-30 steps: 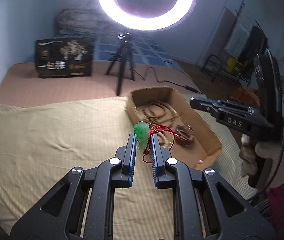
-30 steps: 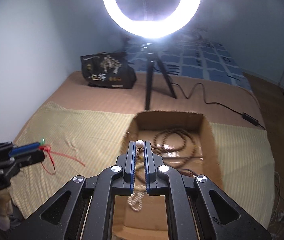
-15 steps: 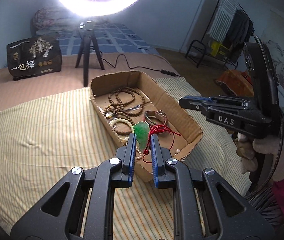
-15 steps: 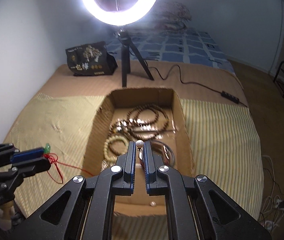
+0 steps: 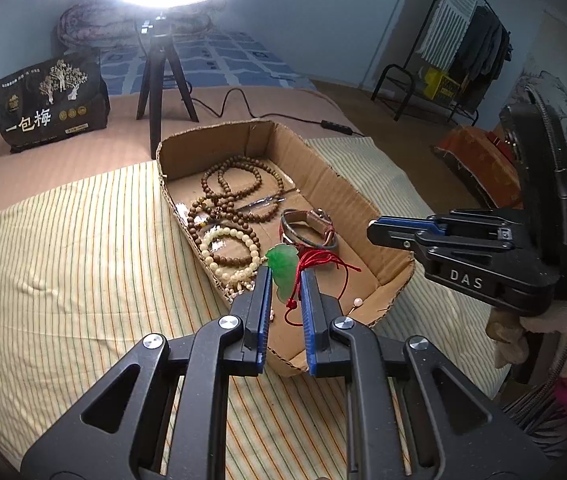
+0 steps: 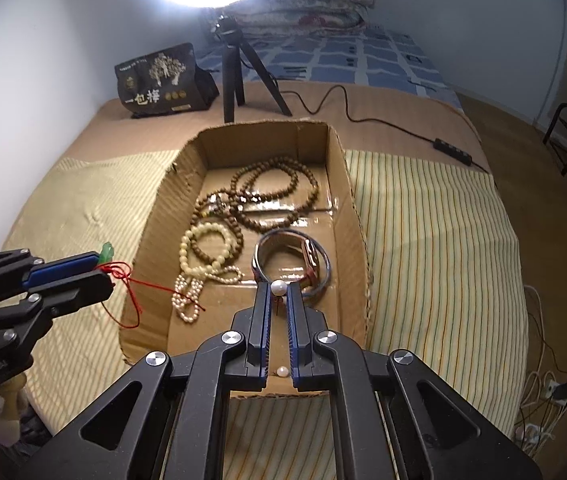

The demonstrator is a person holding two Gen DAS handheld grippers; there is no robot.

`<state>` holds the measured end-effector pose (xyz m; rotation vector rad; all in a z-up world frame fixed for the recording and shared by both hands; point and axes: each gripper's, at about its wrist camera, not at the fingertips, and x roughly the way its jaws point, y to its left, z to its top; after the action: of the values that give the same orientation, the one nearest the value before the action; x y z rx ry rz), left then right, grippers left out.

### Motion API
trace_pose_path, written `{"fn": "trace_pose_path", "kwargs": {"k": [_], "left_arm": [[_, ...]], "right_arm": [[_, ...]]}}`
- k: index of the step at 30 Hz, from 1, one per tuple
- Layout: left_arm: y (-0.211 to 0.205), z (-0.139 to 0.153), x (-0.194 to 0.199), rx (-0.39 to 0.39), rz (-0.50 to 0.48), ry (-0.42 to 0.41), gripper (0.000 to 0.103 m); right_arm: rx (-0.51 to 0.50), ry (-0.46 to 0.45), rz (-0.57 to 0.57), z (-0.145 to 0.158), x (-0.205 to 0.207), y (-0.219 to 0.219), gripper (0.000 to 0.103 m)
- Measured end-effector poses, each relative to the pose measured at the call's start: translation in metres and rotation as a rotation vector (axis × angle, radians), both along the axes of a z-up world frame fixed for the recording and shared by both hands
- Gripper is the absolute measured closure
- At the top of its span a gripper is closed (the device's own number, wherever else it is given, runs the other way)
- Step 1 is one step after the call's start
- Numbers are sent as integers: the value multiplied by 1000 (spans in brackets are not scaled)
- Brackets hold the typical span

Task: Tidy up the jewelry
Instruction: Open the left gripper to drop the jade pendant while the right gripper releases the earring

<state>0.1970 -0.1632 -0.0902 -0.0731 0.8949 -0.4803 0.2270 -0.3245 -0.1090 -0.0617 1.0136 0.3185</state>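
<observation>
A green jade pendant (image 5: 282,270) on a knotted red cord (image 5: 315,264) sits pinched between the narrow jaws of the left gripper (image 5: 285,276), the cord trailing loose below and to the right of the tips. The right gripper (image 6: 278,294) is clamped on a thin pin topped with a white pearl (image 6: 278,287). Beyond both sets of jaws lies the open cardboard box (image 6: 357,236), holding brown bead strands (image 6: 271,192), cream beads (image 6: 203,256) and a watch (image 6: 303,264); its near floor is mostly bare, save one loose pearl (image 6: 282,371). Striped cloth (image 5: 63,260) spreads flat around the box walls.
</observation>
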Motion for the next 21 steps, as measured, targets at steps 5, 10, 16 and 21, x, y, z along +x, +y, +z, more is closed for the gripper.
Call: {"fn": "trace_pose_path", "kwargs": {"k": [5,10,16,21], "left_arm": [[-2,-3,3,5,0,8,90],[-1,-3,4,5,3,10,90],[0,-4,5,9,10,3,90],[0,-5,5,18,8,11,76]], "right_arm": [[-9,15,2,-5,0,-1,97],[-13,23,-4,-7,0,-1,97],[-16,25,-13,-8,1,0,97],[-26,20,-11,-6,0,3,88]]}}
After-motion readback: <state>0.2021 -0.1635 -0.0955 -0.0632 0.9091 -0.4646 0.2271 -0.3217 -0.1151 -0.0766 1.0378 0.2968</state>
